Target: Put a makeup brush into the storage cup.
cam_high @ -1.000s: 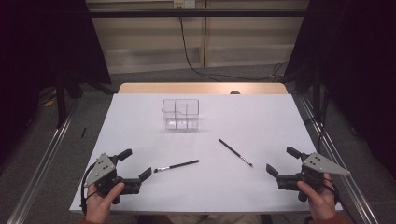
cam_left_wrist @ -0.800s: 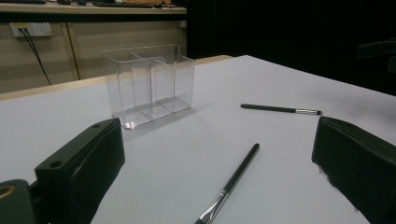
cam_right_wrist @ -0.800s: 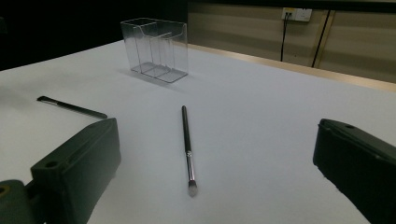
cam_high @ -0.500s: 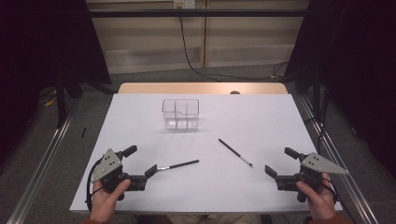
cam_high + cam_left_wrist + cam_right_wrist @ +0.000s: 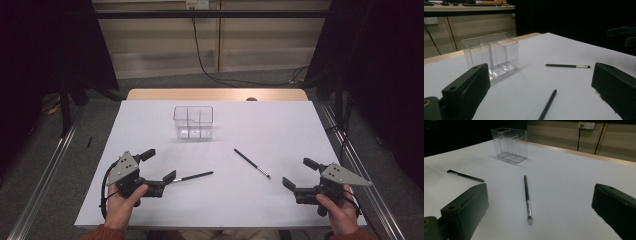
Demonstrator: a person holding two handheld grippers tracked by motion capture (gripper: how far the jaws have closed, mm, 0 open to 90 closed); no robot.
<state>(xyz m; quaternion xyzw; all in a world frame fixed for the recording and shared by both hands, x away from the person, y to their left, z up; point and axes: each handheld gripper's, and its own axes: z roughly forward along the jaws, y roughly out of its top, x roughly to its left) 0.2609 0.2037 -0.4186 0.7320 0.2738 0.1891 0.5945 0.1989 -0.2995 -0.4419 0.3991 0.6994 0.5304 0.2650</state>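
No writing is readable on either makeup brush. The left gripper (image 5: 158,166), jaws spread wide, sits at the tip of one brush (image 5: 193,176), whose long axis runs away from it toward the right gripper (image 5: 300,174), also spread. The right gripper view shows the second brush's (image 5: 527,197) silver ferrule and bristles pointing at that gripper, the clear organizer (image 5: 509,145) beyond.

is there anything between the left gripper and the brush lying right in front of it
Nothing visible. The left gripper is open, and the nearer brush lies on bare white table just ahead of its jaws. The clear organizer and the other brush sit farther off, out of that path.
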